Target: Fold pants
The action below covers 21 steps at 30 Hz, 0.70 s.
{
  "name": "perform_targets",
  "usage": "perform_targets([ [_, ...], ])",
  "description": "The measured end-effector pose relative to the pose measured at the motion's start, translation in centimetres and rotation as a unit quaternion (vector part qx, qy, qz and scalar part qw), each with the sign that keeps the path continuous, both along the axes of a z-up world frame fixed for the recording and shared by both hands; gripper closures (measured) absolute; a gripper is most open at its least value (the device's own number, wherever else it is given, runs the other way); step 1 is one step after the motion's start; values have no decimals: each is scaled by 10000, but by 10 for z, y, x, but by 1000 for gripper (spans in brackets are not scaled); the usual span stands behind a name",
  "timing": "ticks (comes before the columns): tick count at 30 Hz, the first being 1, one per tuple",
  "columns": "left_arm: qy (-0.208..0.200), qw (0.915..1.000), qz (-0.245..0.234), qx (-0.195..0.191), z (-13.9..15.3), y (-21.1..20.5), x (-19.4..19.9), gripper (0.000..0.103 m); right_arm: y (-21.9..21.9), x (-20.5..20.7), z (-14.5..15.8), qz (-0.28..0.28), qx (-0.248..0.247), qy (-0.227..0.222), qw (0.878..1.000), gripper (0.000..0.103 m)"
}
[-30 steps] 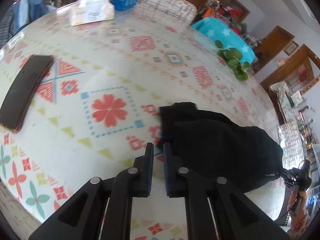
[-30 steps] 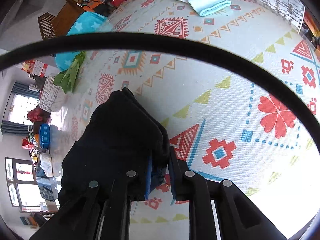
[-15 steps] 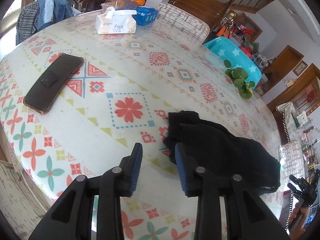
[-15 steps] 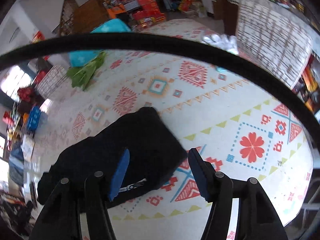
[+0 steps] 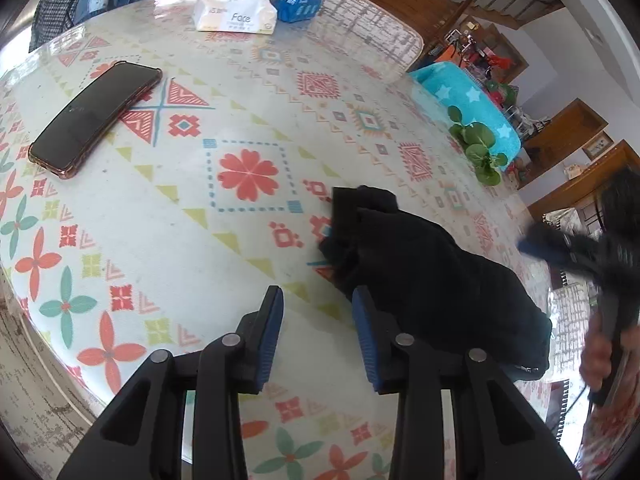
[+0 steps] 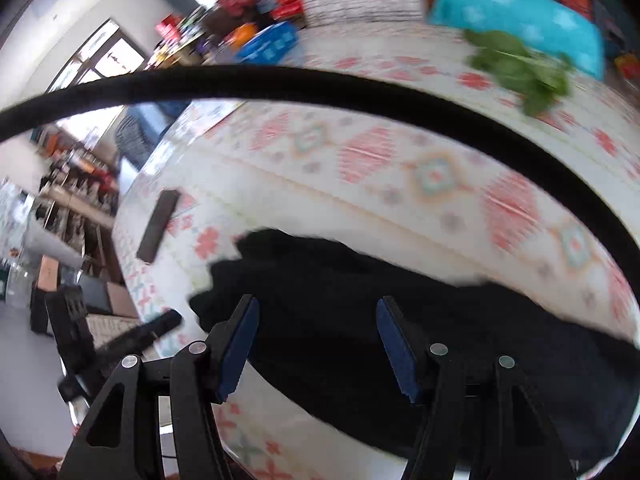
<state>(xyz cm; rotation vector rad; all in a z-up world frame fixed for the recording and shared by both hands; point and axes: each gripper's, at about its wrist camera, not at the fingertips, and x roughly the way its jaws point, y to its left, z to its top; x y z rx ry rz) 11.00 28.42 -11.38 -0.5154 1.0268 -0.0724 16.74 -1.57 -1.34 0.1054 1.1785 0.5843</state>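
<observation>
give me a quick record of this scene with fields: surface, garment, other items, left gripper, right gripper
surface: table with a patterned cover
garment: black pants, folded into a bundle, lying free
other items: phone, tissue pack, leafy greens
left gripper: open, fingers apart over bare cover beside the pants
right gripper: open, above the pants, holding nothing

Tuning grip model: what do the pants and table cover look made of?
Pants: soft matte black knit or fleece, it seems; slumps in thick rounded folds, no sheen.
Table cover: printed cloth, apparently under clear glossy plastic or glass; glare along the far edge.
</observation>
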Motion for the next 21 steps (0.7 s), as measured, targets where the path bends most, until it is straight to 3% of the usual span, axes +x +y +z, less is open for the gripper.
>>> perform_targets([
  [3, 12, 9998, 9, 190, 2, 13, 2, 68, 66, 32, -17, 445, -110, 327, 9984, 39],
  [5, -2, 9997, 26, 261, 5, 23, 3, 68, 103, 44, -35, 602, -396, 612, 9955, 47],
  [7, -28, 9992, 40, 385, 10, 33, 2, 68, 130, 47, -54, 736, -743, 761, 9916, 48],
  [12, -35, 9990, 47, 443, 14, 51, 5, 68, 182, 48, -92, 969, -1918, 586, 9749, 49],
  [13, -32, 9991, 45, 425, 13, 54, 6, 68, 188, 48, -95, 1024, -2136, 428, 9706, 59],
  [14, -30, 9992, 49, 402, 13, 57, 6, 68, 194, 45, -94, 1101, -2176, 259, 9695, 84],
  [18, -2, 9995, 70, 295, 10, 67, 11, 68, 205, 47, -92, 1115, -2062, 381, 9714, 84],
  [19, 8, 9997, 69, 253, 8, 69, 13, 68, 206, 51, -93, 1064, -1847, 498, 9757, 84],
  [21, 27, 9998, 65, 183, 7, 71, 17, 68, 201, 60, -92, 1064, -867, 825, 9871, 80],
])
